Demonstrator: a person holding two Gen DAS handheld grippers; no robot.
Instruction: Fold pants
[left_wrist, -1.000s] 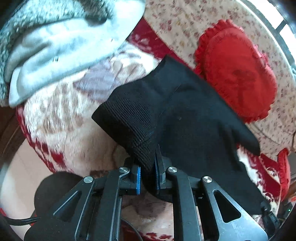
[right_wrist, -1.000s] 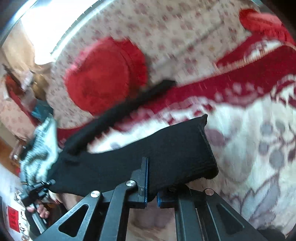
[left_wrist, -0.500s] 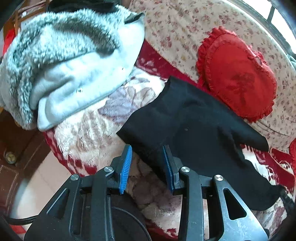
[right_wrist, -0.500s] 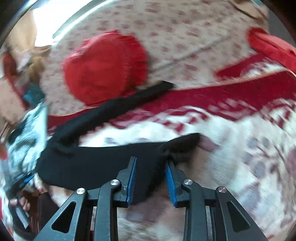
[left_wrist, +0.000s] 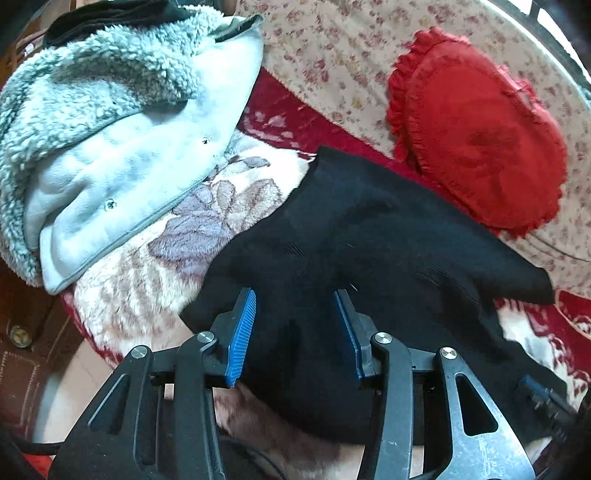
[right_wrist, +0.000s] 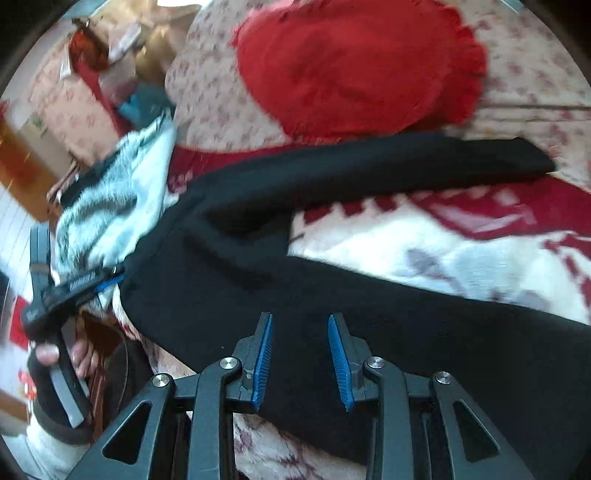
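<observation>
Now both tools, the left tool (left_wrist: 295, 328) and the right tool (right_wrist: 300, 354), are wide open and have let go, so the black pants (left_wrist: 369, 240) lie spread on the fuzzy blanket (left_wrist: 147, 280), ready to fold.

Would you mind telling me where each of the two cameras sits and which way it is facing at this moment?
Left wrist: on the left gripper, facing along its open blue-padded fingers over the waist end of the black pants, toward the grey fleece jacket and red heart cushion.
Right wrist: on the right gripper, open over the black pants, facing the cushion; the person's left hand holding the left gripper shows at left.
Shared: pants, cushion, jacket, floral blanket.
</observation>
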